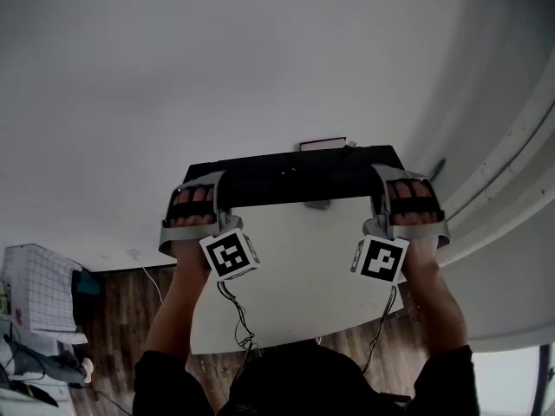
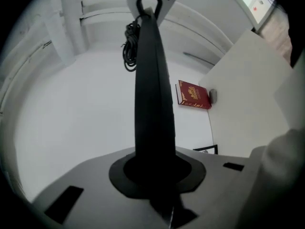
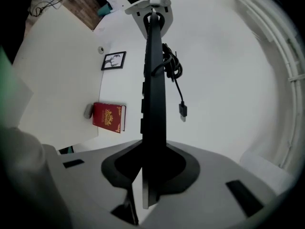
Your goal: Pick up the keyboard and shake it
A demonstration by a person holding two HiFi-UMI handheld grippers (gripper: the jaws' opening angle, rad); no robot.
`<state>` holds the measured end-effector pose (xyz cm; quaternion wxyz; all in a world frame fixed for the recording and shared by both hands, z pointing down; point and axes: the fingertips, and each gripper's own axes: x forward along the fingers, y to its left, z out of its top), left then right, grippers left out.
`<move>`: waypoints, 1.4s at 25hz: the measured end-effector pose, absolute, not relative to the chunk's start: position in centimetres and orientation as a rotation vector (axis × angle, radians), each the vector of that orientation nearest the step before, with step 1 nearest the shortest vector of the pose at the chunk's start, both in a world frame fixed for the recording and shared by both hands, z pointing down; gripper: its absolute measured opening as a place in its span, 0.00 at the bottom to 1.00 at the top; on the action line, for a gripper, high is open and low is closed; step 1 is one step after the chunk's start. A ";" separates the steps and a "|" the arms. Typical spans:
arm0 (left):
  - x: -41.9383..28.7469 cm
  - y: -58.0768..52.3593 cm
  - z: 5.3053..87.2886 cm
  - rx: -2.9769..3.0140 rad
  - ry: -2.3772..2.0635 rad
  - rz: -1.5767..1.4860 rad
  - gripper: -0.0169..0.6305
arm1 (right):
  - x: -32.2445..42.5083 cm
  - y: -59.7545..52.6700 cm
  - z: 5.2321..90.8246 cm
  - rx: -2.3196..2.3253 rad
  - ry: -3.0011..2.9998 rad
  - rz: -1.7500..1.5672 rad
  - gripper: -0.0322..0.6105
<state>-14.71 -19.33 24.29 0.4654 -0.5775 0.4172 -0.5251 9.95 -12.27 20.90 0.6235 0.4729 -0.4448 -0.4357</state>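
Black keyboard: up in the air above the white table, level, gripped at both short ends.
Left gripper: jaws narrow, clamped on the keyboard's left end; from this side the keyboard runs away edge-on.
Right gripper: jaws narrow too, pinching the right end.
Cable: bundled against the keyboard, with the plug dangling loose below.
Step in hand: the pick-up looks finished, so I'd say the shaking is due or under way.
Next move: it calls for both hands moving together with firm grips, or the keyboard may twist or slip; the plug will likely swing.
Around: a red book lies beyond the table's corner, with a framed picture further off.
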 end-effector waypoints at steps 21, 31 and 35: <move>-8.1 -24.8 26.6 -1.399 0.885 -1.277 0.13 | 14.9 -13.5 25.4 1.069 -0.925 -0.791 0.20; -9.6 -18.1 26.3 -1.192 0.821 -1.341 0.15 | 16.3 -20.9 32.6 1.041 -0.990 -0.813 0.20; -11.7 -16.8 26.6 -1.099 0.831 -1.488 0.16 | 13.5 -23.4 34.3 1.033 -1.120 -0.896 0.20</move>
